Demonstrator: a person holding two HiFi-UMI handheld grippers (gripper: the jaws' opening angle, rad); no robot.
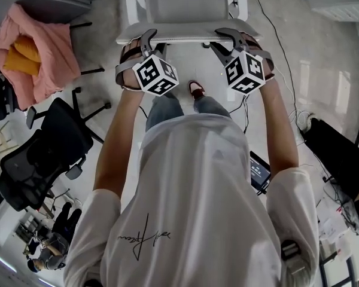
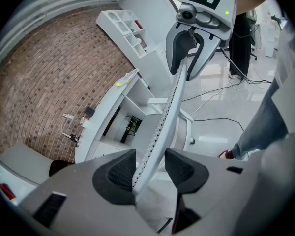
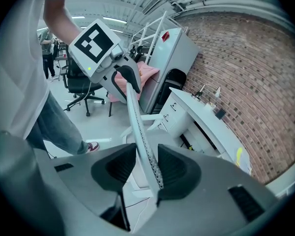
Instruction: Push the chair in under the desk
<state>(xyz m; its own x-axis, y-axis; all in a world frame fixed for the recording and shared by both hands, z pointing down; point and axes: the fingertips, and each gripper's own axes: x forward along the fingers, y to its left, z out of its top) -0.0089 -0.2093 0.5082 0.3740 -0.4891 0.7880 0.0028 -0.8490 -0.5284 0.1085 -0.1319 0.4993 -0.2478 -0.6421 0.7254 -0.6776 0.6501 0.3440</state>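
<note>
Fingers (image 2: pixel 115 173) of left gripper (image 2: pixel 148 167) and right gripper (image 3: pixel 146 167) are held apart, the chair (image 2: pixel 169 107)'s stiff top rim between them; easy rolling is expected.

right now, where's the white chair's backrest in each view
Head view: the white office-chair backrest is at top centre, with the left claw and right claw at its top edge.
Left gripper view: edge-on, a thin white strip rising from bottom centre.
Right gripper view: edge-on, a thin strip rising from bottom centre, leaning left.
Shared landmark: the person's red-and-white shoe.
</note>
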